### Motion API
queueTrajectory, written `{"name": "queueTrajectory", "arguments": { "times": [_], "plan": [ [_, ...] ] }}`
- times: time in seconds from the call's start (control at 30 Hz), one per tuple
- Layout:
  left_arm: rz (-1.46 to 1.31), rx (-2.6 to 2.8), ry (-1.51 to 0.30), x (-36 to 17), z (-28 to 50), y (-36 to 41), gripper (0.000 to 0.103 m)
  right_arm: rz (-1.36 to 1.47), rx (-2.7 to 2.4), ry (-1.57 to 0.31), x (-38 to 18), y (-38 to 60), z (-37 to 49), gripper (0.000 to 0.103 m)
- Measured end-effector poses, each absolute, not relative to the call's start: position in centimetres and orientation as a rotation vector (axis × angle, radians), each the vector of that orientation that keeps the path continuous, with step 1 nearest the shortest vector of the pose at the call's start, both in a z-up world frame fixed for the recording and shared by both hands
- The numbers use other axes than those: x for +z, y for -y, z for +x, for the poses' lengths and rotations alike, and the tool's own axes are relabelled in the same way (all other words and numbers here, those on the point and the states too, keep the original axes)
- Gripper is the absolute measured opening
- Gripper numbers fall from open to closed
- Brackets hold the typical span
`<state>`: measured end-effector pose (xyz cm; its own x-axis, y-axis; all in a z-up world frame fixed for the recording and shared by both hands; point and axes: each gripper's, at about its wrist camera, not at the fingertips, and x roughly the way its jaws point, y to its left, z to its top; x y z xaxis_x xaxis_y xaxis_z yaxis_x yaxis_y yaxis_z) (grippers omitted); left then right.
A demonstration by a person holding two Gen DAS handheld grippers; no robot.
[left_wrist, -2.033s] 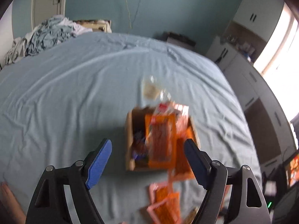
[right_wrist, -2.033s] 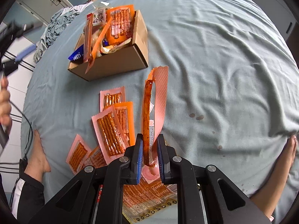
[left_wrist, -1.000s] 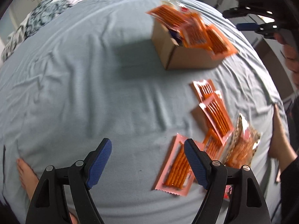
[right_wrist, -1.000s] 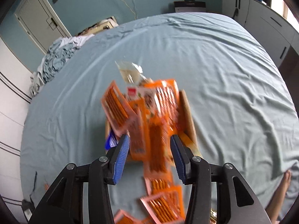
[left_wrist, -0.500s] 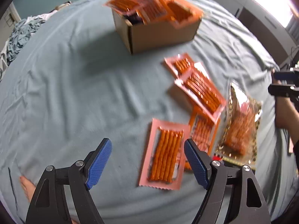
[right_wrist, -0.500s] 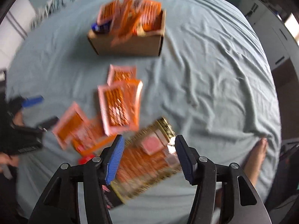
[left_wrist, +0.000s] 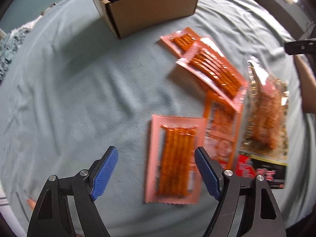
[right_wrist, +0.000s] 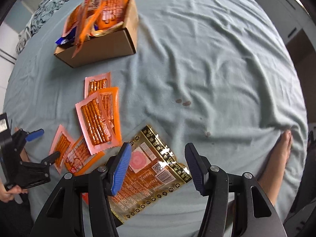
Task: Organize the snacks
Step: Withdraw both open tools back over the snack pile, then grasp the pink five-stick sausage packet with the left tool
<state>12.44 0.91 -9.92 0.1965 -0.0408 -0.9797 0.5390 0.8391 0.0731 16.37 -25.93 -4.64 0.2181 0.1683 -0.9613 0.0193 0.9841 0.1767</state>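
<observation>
A cardboard box [left_wrist: 154,13] [right_wrist: 102,47] stuffed with orange snack packets stands far off on the blue bedsheet. My left gripper [left_wrist: 156,172] is open and points down. A pink packet of orange sticks [left_wrist: 175,158] lies flat under it, toward its right finger. Beside that lie an orange packet [left_wrist: 221,132], two more pink packets [left_wrist: 215,73] and a gold snack bag [left_wrist: 264,122]. My right gripper [right_wrist: 158,169] is open above the gold bag [right_wrist: 156,175], with nothing between its pads. The left gripper [right_wrist: 44,145] shows at the left edge, over the small pink packet [right_wrist: 61,146].
Loose packets [right_wrist: 96,116] cluster between the box and the gold bag. A bare foot [right_wrist: 282,150] rests on the sheet at the right. Small brown stains [right_wrist: 182,101] mark the wrinkled sheet. Crumpled clothes [right_wrist: 45,6] lie beyond the box.
The right gripper carried a pink packet to the box, let it go, widened, and swung back down over the gold bag. The left gripper dropped from the box toward the pink packet.
</observation>
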Motion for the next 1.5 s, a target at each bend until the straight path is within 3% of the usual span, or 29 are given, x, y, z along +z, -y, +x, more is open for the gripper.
{"name": "queueTrajectory", "arguments": {
  "times": [0.23, 0.4, 0.67, 0.9, 1.13, 1.2, 1.27, 1.33, 1.5],
  "plan": [
    [0.308, -0.361, -1.381, -10.1, 14.5, -3.8, 0.080, 0.073, 0.131, -1.325, -4.9, 24.8, 16.3, 0.055],
    [0.395, -0.312, -1.352, -10.3, 14.3, -4.2, 0.080, -0.003, 0.155, -1.335, -5.3, 23.2, 16.0, 0.055],
    [0.422, -0.500, -1.464, -12.2, 11.6, -1.4, 0.081, -0.038, 0.163, -1.369, -6.5, 21.7, 16.1, 0.055],
    [0.457, -0.529, -1.486, -13.6, 10.1, 0.2, 0.103, -0.054, 0.175, -1.383, -7.0, 20.7, 16.4, 0.055],
    [0.536, -0.526, -1.462, -15.0, 9.0, 0.7, 0.103, -0.031, 0.190, -1.402, -7.3, 19.2, 16.8, 0.055],
    [0.526, -0.528, -1.464, -14.7, 9.6, 0.3, 0.094, -0.054, 0.187, -1.388, -7.2, 18.4, 17.0, 0.055],
    [0.534, -0.554, -1.454, -13.7, 10.2, -0.4, 0.072, -0.070, 0.186, -1.383, -7.2, 17.9, 17.2, 0.055],
    [0.535, -0.592, -1.429, -12.6, 10.1, 0.4, 0.037, -0.072, 0.188, -1.385, -7.4, 17.5, 17.3, 0.055],
    [0.501, -0.605, -1.452, -12.3, 10.1, -0.3, 0.033, -0.082, 0.187, -1.394, -7.9, 16.7, 17.6, 0.055]
  ]
}}
